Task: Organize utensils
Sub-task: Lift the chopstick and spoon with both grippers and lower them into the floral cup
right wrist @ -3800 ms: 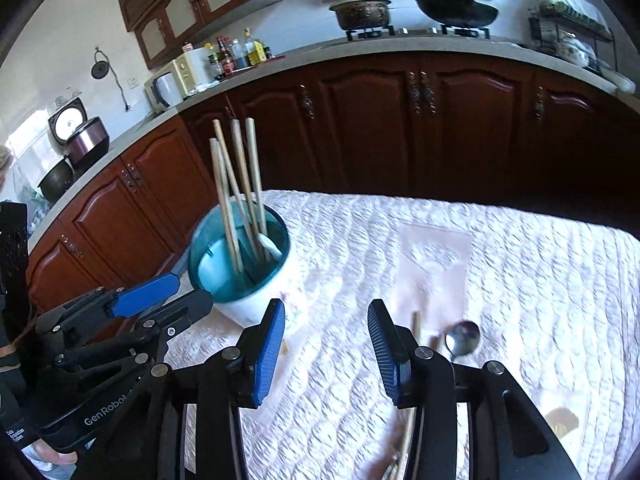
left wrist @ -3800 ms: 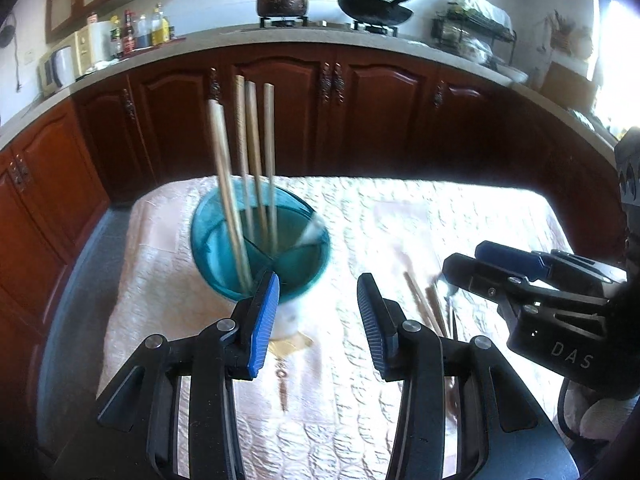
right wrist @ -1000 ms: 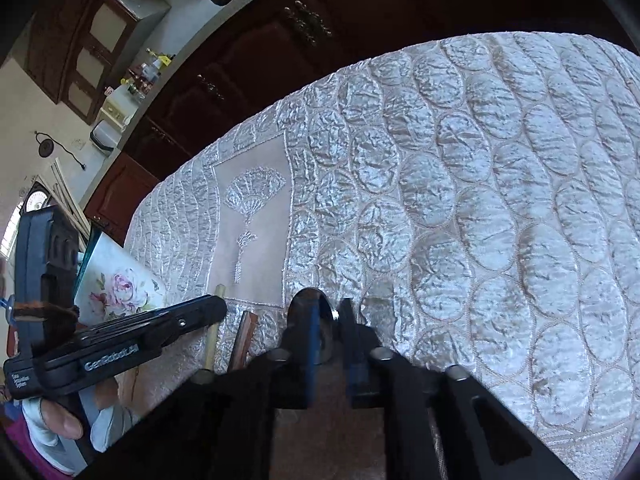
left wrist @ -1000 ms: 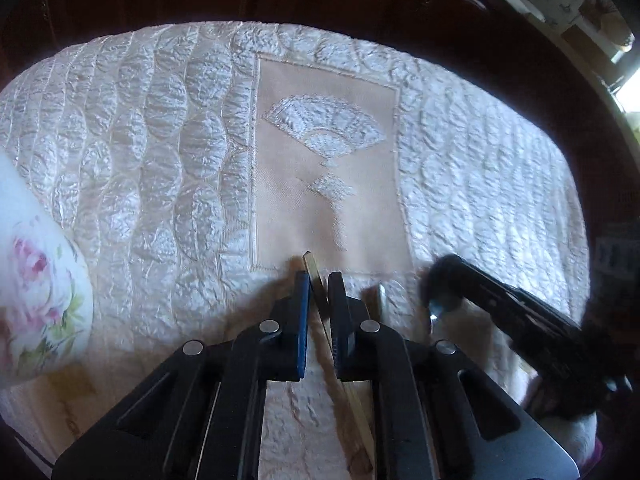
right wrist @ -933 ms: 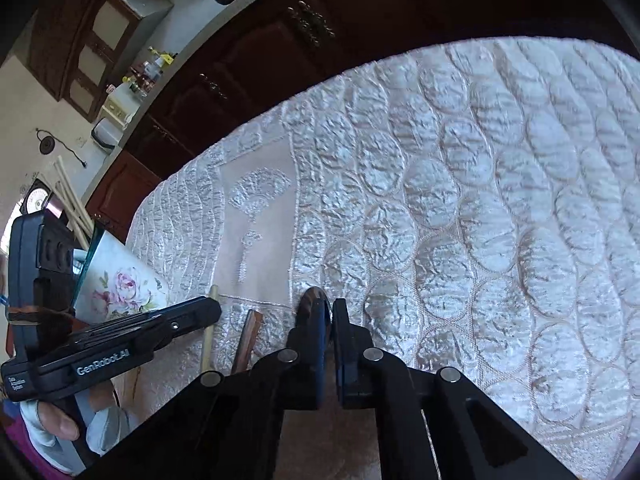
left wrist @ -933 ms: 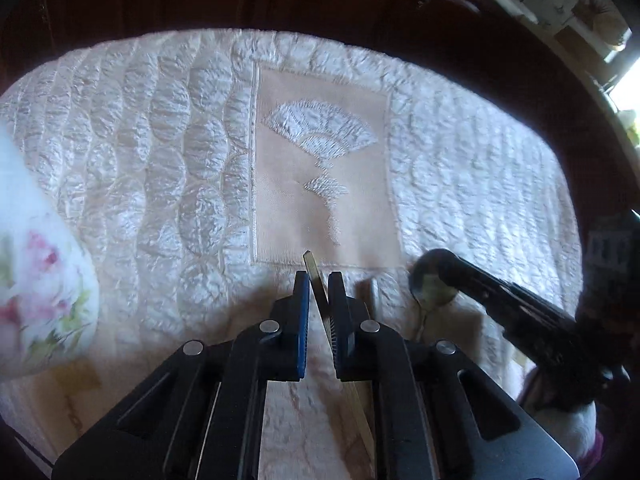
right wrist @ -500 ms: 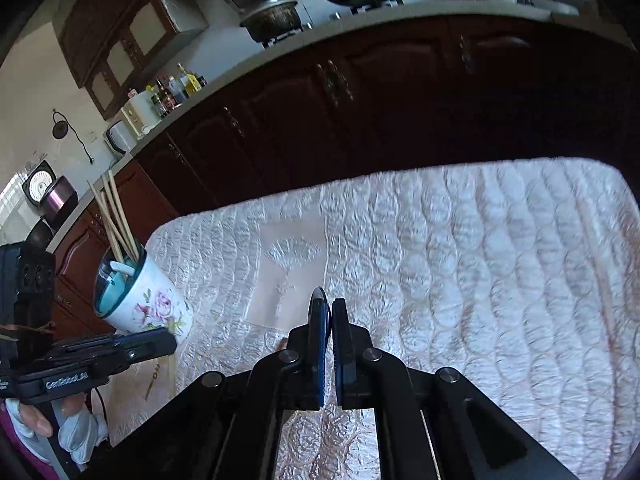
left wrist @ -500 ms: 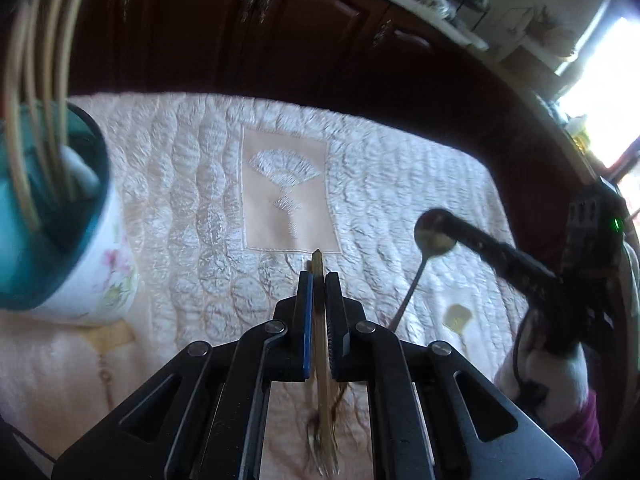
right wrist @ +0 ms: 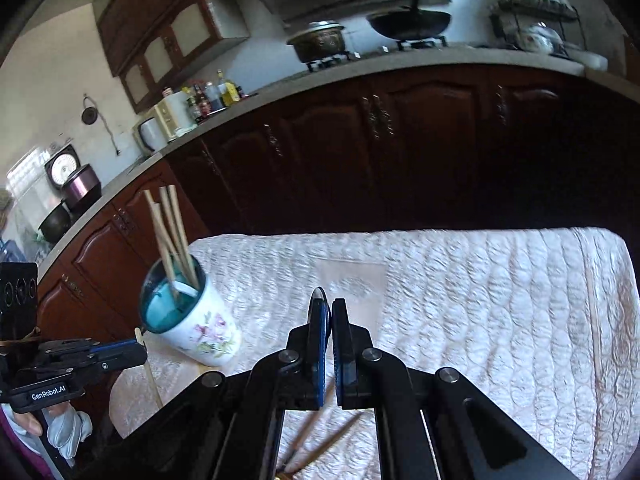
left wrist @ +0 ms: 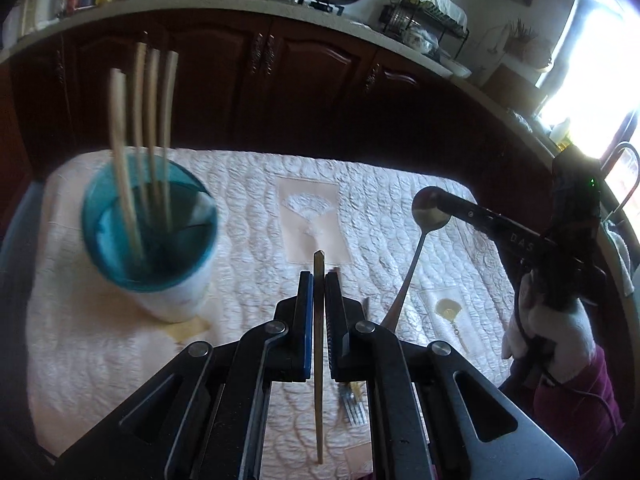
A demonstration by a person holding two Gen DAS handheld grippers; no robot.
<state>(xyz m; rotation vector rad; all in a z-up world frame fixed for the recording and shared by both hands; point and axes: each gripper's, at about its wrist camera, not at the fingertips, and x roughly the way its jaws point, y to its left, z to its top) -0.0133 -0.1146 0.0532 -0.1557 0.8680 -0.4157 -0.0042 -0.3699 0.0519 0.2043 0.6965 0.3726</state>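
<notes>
Jaws both clamping: left gripper (left wrist: 317, 280) is pinching a chopstick (left wrist: 318, 360), right gripper (right wrist: 327, 312) is gripping a spoon (left wrist: 430, 210) by its bowl, both hanging above the table (left wrist: 248, 184) beside the cup (left wrist: 160, 248).

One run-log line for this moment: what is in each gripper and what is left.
left gripper: shut on chopstick | right gripper: shut on spoon | cup: four chopsticks | tablecloth: fork
</notes>
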